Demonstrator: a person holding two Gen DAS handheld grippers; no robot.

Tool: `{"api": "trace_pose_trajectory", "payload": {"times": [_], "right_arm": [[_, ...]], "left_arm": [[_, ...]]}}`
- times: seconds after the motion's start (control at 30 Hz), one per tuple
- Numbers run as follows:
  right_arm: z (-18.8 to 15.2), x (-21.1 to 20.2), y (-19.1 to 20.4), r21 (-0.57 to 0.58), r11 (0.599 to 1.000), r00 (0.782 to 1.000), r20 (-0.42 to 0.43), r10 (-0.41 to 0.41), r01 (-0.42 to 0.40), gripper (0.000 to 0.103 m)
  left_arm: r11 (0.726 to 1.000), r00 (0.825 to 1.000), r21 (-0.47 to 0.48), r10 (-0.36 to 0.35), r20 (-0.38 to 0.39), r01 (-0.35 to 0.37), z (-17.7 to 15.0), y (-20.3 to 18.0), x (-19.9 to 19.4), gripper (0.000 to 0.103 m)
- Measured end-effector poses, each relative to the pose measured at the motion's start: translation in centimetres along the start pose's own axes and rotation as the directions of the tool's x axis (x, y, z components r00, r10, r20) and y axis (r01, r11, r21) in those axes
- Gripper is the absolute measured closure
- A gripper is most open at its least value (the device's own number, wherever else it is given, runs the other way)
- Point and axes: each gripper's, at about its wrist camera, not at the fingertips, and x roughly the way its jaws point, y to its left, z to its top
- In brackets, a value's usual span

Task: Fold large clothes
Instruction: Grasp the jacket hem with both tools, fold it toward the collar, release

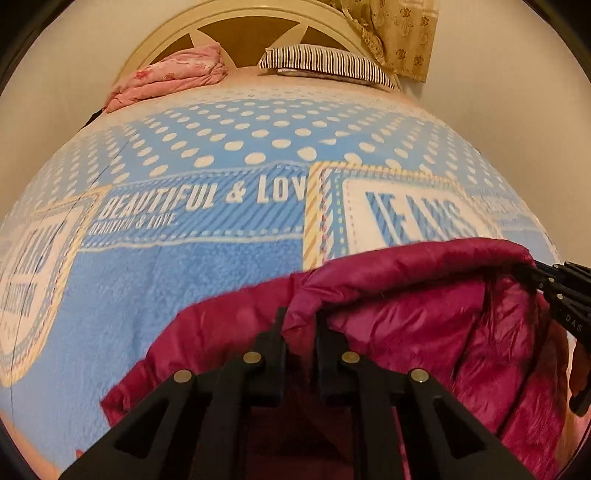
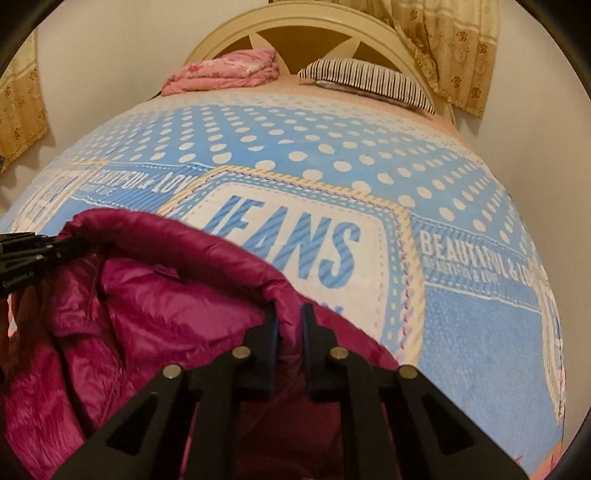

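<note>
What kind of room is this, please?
Most likely a bedroom. A bed with a curved headboard fills the view, covered by a blue dotted blanket, with a striped pillow at its head and curtains beside it.

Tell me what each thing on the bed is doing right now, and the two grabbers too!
Jacket: magenta, puffy, crumpled, its edge lifted by both grippers.
Left gripper: shut on the jacket's edge.
Right gripper: shut on the jacket's edge.
Blanket: blue, spread flat over the bed.
Pink quilt: folded, at the head of the bed.
Striped pillow: lying flat by the headboard.
Curtain: hanging.
</note>
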Motion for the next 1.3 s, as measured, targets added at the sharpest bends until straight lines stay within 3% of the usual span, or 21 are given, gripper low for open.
{"api": "trace_pose_trajectory", "payload": {"times": [0.23, 0.57, 0.63, 0.73, 0.9, 1.0, 1.1, 1.23, 1.3], "right_arm": [[-3.6, 1.6, -0.1, -0.029, 0.999, 0.998, -0.053, -0.023, 0.022, 0.092], [-4.2, 0.8, 0.6, -0.105, 0.993, 0.996, -0.066, -0.055, 0.048, 0.092], [-4.1, -0.2, 0.3, -0.085, 0.996, 0.998, -0.063, -0.019, 0.013, 0.087], [-3.7, -2.1, -0.1, -0.061, 0.998, 0.999, -0.045, 0.005, -0.007, 0.073], [-1.5, -4.7, -1.0, 0.036, 0.998, 0.998, 0.023, 0.052, -0.052, 0.070], [0.6, -3.3, -1.3, 0.138, 0.983, 0.993, 0.025, 0.119, -0.122, 0.070], [1.8, -0.6, 0.1, 0.171, 0.974, 0.989, 0.000, 0.150, -0.148, 0.052], [1.3, 2.5, 2.9, 0.101, 0.990, 0.992, -0.070, 0.103, -0.096, 0.053], [0.4, 3.3, 3.4, 0.108, 0.989, 0.990, -0.085, 0.114, -0.104, 0.053]], "left_arm": [[0.998, 0.999, 0.060, 0.028, -0.034, -0.026, -2.2, -0.7, 0.9, 0.092], [0.993, 0.999, 0.118, 0.035, -0.025, -0.032, -3.2, -1.1, 0.4, 0.092], [0.994, 0.999, 0.110, 0.029, -0.028, -0.026, -3.2, -0.9, 0.6, 0.092], [0.994, 0.999, 0.109, 0.024, -0.026, -0.021, -3.3, -0.8, 0.8, 0.092], [0.993, 0.999, 0.114, 0.027, -0.021, -0.024, -3.5, -0.9, 1.0, 0.092], [0.991, 0.999, 0.129, 0.035, -0.010, -0.033, -3.6, -1.1, 0.8, 0.092], [0.989, 0.999, 0.142, 0.047, 0.011, -0.048, -3.6, -1.4, 0.1, 0.092], [0.990, 0.998, 0.134, 0.031, 0.054, -0.038, -3.6, -1.4, -2.7, 0.090], [0.993, 0.992, 0.121, -0.021, 0.125, 0.006, -3.3, -1.1, -5.3, 0.080]]}}
